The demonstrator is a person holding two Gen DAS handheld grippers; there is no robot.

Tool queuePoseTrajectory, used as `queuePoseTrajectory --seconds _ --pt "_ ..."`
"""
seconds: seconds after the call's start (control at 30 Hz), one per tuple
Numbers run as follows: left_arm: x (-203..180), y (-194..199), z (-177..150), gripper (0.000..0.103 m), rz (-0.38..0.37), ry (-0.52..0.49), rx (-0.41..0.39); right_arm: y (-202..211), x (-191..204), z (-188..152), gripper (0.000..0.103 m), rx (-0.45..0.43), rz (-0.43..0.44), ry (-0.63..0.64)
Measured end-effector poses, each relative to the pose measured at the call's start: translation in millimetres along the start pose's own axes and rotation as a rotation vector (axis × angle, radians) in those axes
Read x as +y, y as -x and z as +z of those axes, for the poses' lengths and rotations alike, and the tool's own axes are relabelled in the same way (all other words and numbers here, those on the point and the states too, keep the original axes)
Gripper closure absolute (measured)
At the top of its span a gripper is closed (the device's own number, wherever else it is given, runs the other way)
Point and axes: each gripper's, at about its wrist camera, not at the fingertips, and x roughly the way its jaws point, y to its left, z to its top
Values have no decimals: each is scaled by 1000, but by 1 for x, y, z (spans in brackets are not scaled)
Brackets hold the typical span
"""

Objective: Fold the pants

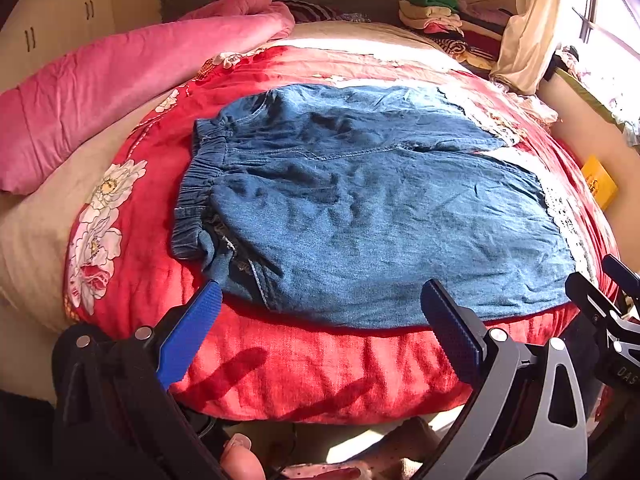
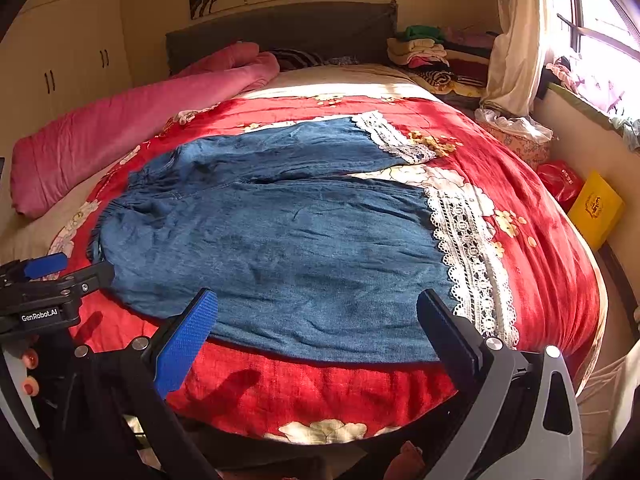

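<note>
left gripper (image 2: pixel 52 268) marked genrobot.ai, open, pants (image 2: pixel 272 240) flat

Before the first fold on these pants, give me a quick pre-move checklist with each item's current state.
1. Pants lie flat on the red blanket: ok, light wrinkles.
2. Both legs apart, lace hems showing: ok.
3. Waistband in view: ok, bunched at the near corner.
4. Left gripper open and holding nothing: ok.
5. Right gripper open and holding nothing: ok.
6. Grippers at the pants' near edge: ok; contact with the cloth: cannot tell.
</note>
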Motion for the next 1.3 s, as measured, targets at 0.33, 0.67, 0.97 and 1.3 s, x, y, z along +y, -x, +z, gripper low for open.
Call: queuePoseTrajectory --seconds 0.33,0.67,0.97,1.3 --pt "0 0 0 9 5 0 -4 0 0 0 4 0 0 0" --pt "-1 1 -1 9 9 1 -7 0 -1 1 4 0 2 2" --pt "0 1 0 9 7 0 -7 -1 1 1 4 0 1 2" --pt "2 -5 4 9 0 8 -6 -9 4 7 4 15 7 24"
